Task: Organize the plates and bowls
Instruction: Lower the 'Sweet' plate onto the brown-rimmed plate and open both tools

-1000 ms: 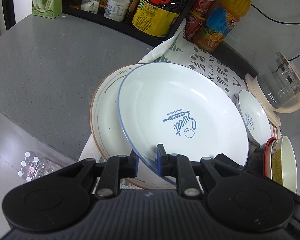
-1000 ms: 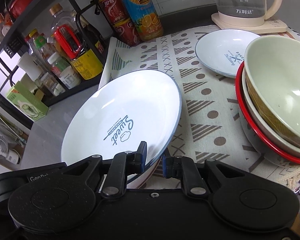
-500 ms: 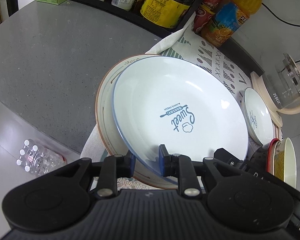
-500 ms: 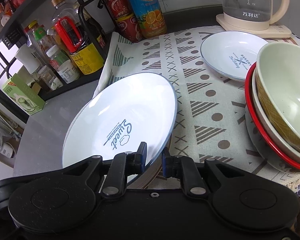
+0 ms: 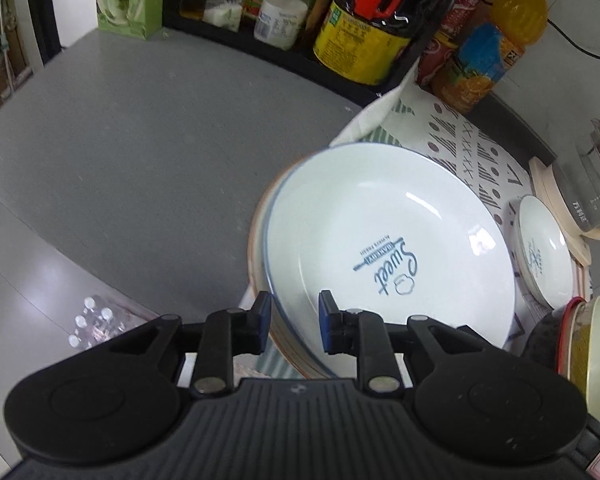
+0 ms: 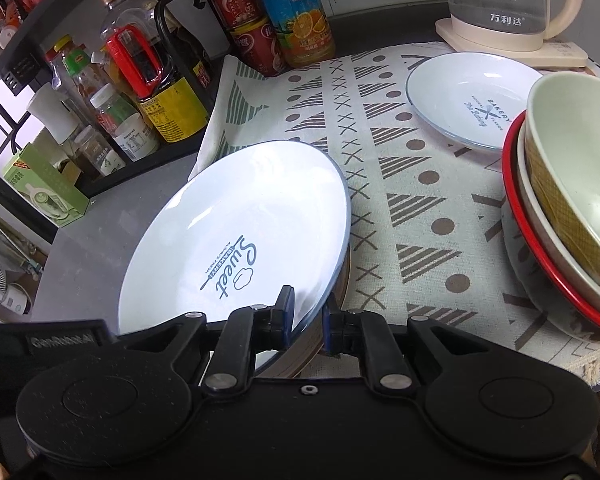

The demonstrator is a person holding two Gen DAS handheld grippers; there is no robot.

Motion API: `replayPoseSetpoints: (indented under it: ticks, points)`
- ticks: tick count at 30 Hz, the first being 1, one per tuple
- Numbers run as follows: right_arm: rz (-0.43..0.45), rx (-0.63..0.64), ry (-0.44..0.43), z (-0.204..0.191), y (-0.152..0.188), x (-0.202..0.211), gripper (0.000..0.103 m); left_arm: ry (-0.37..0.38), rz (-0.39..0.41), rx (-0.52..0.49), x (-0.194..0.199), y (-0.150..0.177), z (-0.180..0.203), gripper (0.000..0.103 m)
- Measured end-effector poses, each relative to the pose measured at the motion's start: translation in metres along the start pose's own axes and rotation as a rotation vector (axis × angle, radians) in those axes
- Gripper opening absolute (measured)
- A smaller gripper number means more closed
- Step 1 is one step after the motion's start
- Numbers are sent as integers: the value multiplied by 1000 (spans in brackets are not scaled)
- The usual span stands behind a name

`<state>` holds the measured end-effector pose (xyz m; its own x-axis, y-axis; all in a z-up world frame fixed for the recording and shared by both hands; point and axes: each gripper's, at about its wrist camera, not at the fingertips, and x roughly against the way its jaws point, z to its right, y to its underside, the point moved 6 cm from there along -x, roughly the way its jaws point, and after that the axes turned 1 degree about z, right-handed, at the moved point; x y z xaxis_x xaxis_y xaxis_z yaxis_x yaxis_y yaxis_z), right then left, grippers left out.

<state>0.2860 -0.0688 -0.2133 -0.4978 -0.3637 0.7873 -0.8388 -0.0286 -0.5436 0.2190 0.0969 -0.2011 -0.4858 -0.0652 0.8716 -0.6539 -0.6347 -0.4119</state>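
Observation:
A large white plate with a blue rim and "Sweet" print lies on a brown-rimmed plate at the cloth's left end. My left gripper is open, its pads astride the near rims of both plates. My right gripper is open, its jaws astride the white plate's near right rim without gripping it. A small white "Bakery" plate lies on the patterned cloth. A stack of bowls, cream one on top, stands at the right.
A black rack of sauce bottles and jars stands behind. Drink cans and an orange juice bottle stand at the cloth's far edge. A glass kettle on a cream base is at the back right. Grey counter extends left.
The white plate has been lowered from its tilt onto the brown-rimmed plate. Both grippers have opened and let go of its rim.

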Motion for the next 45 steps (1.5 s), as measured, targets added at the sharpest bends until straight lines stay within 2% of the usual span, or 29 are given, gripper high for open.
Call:
replayPoseSetpoints:
  ticks: [3, 9, 13, 26, 45]
  points:
    - [0, 1, 6, 0, -1, -3, 12, -18, 20, 4, 5, -5, -7, 26]
    - [3, -2, 8, -2, 1, -8, 12, -31, 4, 33, -2, -5, -17, 27]
    - [-1, -1, 8, -3, 1, -12, 12, -37, 5, 14, -7, -3, -17, 27]
    - [-24, -20, 28, -3, -1, -13, 12, -10, -2, 49, -11, -3, -19, 27]
    - [-6, 12, 84, -3, 4, -1, 12, 17, -15, 57, -15, 1, -17, 27]
